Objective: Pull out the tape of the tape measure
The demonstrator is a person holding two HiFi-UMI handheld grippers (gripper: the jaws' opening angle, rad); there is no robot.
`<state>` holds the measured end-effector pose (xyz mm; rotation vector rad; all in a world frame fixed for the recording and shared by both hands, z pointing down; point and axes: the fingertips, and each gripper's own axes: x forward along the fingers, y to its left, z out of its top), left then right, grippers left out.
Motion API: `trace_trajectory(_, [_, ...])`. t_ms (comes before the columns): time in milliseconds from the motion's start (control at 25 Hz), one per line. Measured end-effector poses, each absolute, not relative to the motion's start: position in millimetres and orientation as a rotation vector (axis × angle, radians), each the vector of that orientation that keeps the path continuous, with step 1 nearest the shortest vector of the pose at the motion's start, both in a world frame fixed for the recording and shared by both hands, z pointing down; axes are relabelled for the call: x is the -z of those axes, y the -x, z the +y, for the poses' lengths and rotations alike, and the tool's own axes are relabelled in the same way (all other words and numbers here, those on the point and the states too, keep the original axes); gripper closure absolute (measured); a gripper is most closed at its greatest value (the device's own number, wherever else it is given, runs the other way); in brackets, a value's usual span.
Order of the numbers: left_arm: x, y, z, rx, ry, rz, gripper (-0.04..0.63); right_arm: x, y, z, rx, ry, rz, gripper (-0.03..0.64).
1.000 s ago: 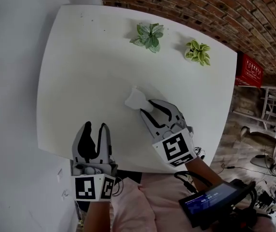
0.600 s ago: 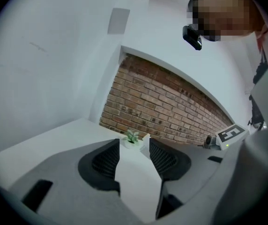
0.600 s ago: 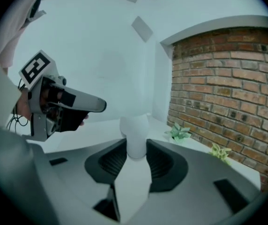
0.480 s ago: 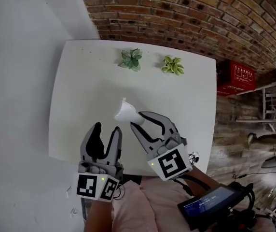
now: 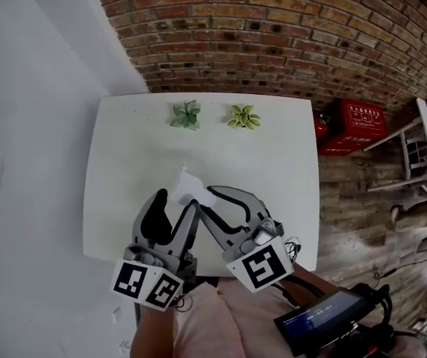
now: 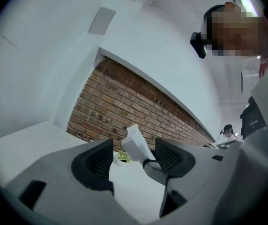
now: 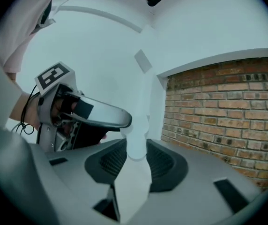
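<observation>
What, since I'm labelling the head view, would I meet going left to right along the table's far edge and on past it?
Dark green plant → yellow-green plant → red box.

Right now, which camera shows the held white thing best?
The right gripper view: the white thing looms large, clamped in the right gripper. The left gripper view shows it small. The head view shows it faint against the white table.
</observation>
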<state>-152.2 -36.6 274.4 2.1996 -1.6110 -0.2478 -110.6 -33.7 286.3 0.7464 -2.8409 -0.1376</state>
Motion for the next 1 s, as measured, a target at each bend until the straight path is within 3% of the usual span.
trace_trajectory(160, [-269.9, 141.7, -42.7, 0.330, -2.170, -1.548, 0.313, -276.5, 105.6, -30.5, 0.166, -0.757, -2.879, 0.483])
trace_trajectory(480, [-262.3, 133.8, -45.9, 0.356, -2.172, -1.559, 0.434, -275.8, 95.4, -28.0, 0.200, -0.749, -2.893, 0.482])
trace_trajectory(1000, [-252.4, 116.8, -44.8, 0.322, -2.340, -1.457, 0.477, -281.7, 88.1, -27.9, 0.225, -0.649, -2.891, 0.482])
